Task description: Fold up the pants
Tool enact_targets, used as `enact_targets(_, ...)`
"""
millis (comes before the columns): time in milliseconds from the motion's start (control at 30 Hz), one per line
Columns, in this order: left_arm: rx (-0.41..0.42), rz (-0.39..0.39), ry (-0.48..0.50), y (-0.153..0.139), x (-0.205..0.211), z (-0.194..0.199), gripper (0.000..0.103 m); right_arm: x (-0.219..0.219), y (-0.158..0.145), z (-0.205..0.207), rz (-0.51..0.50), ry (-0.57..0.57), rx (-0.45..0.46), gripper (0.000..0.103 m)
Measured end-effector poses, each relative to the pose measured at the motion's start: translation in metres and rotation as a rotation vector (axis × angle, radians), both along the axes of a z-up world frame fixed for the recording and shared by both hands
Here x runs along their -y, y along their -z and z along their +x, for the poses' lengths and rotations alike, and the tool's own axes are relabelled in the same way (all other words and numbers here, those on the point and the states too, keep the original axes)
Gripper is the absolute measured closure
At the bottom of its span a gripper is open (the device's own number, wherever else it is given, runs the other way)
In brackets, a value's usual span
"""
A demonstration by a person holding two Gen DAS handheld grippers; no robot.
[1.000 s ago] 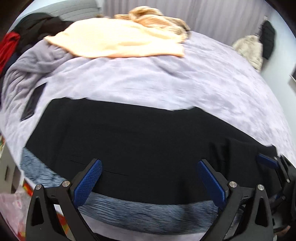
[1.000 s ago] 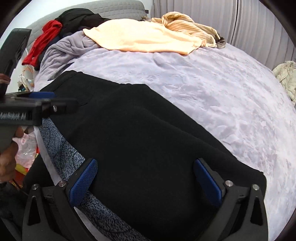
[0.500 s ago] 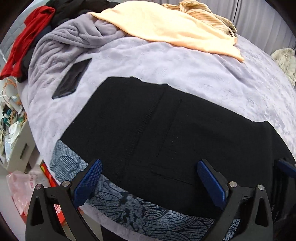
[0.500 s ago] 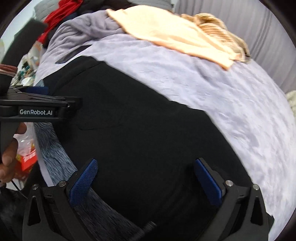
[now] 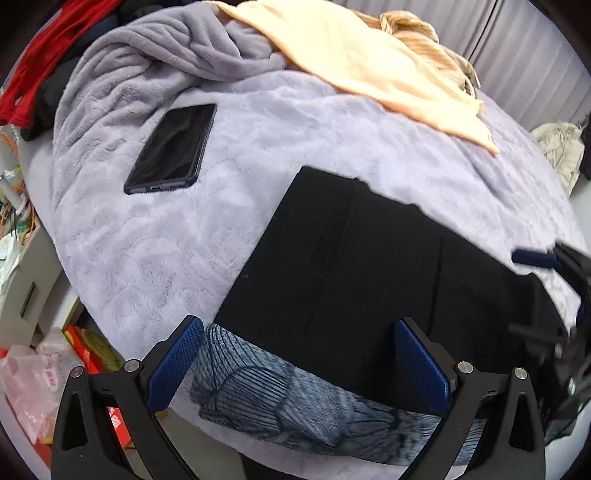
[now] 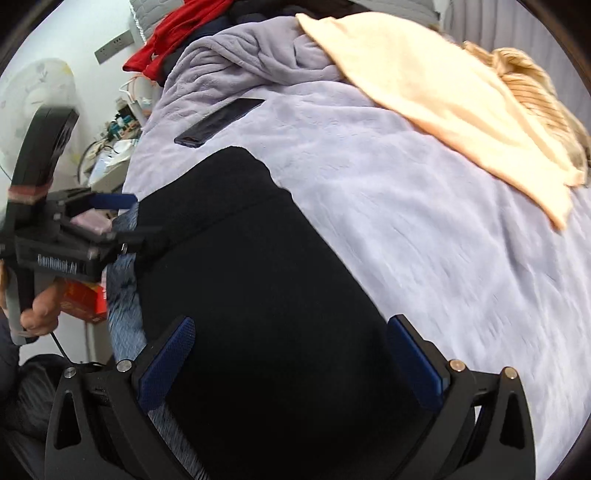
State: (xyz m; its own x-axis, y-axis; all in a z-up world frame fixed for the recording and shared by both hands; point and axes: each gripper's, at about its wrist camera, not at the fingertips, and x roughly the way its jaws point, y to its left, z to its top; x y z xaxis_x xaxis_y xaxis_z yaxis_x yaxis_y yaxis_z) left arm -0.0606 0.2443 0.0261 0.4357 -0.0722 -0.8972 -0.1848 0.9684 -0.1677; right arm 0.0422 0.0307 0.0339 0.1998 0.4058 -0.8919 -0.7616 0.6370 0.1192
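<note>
Pants of plain black cloth lie flat near the front edge of the bed, over a blue-grey patterned fabric that shows along their near side; the lavender plush blanket carries them. The left tongs hover above the near edge with both blue pads spread wide and nothing between them; the right tongs stand equally wide over the black cloth further along, also empty. Judging by this, the step in hand is an approach between folds, neither tool yet gripping; the next move probably calls for each pair to drop onto an edge of the pants, close on the cloth without catching the patterned layer beneath, and carry it across together. Around them, a dark smartphone rests on the blanket apart from the pants; a peach-coloured cloth and a tan striped garment sit toward the far side; red clothing is heaped by the headboard; a pale curtain hangs behind, and bags clutter the floor.
</note>
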Motion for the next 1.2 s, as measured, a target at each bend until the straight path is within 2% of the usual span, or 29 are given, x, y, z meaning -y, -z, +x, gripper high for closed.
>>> enact_targets(100, -0.013, -0.093, 0.022, 0.01, -0.01, 0.003, 0.0, -0.026, 0.023, 0.021, -0.009, -0.066, -0.065, 0.0)
enact_targets(200, -0.016, -0.129, 0.063, 0.014, -0.015, 0.006, 0.0, -0.057, 0.037, 0.024, 0.031, -0.171, -0.1, 0.0)
enact_targets(367, -0.011, -0.091, 0.17, 0.018, -0.017, 0.013, 0.0, -0.105, 0.043, 0.028, 0.04, -0.326, -0.114, 0.002)
enact_targets(433, -0.004, -0.104, 0.191, 0.018, -0.023, 0.016, 0.0, -0.118, 0.044, 0.031, 0.029, -0.345, -0.156, 0.011)
enact_targets(467, 0.006, -0.124, 0.193, 0.017, -0.027, 0.017, 0.0, -0.121, 0.04, 0.028, 0.024, -0.361, -0.151, 0.018)
enact_targets(567, 0.06, -0.198, 0.202, 0.008, -0.043, 0.017, 0.0, -0.104, 0.014, 0.01, 0.057, -0.392, -0.065, 0.061)
enact_targets(600, 0.073, -0.203, 0.213, 0.005, -0.046, 0.017, 0.0, -0.093, 0.004, 0.005, 0.087, -0.382, -0.048, 0.068)
enact_targets(700, 0.115, -0.253, 0.315, 0.0, -0.047, 0.021, 0.0, -0.074, -0.024, -0.017, 0.151, -0.397, 0.01, 0.074)
enact_targets(800, 0.128, -0.328, 0.464, -0.008, -0.028, 0.027, 0.0, -0.069, -0.042, -0.039, 0.161, -0.429, 0.076, 0.075)
enact_targets(900, 0.074, -0.224, 0.608, -0.004, 0.014, 0.037, 0.0, -0.07, -0.051, -0.042, 0.174, -0.443, 0.09, 0.075)
enact_targets(933, 0.037, -0.167, 0.628, 0.002, 0.028, 0.04, 0.0, -0.07, -0.052, -0.041, 0.172, -0.44, 0.089, 0.075)
enact_targets(1000, -0.005, -0.156, 0.633, 0.007, 0.038, 0.047, 0.0, -0.071, -0.049, -0.038, 0.142, -0.416, 0.077, 0.075)
enact_targets(1033, -0.048, -0.164, 0.618, 0.008, 0.039, 0.051, 0.004, -0.07, -0.046, -0.035, 0.142, -0.397, 0.061, 0.075)
enact_targets(1067, -0.081, -0.196, 0.619, 0.008, 0.04, 0.054, 0.036, -0.069, -0.043, -0.029, 0.143, -0.376, 0.037, 0.075)
enact_targets(1100, -0.105, -0.218, 0.621, 0.006, 0.04, 0.055, 0.042, -0.067, -0.039, -0.024, 0.133, -0.347, 0.016, 0.075)
enact_targets(1133, -0.094, -0.158, 0.613, 0.001, 0.043, 0.053, 0.058, -0.063, -0.037, -0.018, 0.121, -0.312, 0.013, 0.071)
enact_targets(1167, -0.085, -0.116, 0.623, -0.002, 0.046, 0.05, 0.063, -0.061, -0.037, -0.015, 0.126, -0.282, 0.005, 0.065)
enact_targets(1200, -0.078, -0.083, 0.625, -0.004, 0.051, 0.047, 0.065, -0.057, -0.038, -0.01, 0.133, -0.249, -0.008, 0.054)
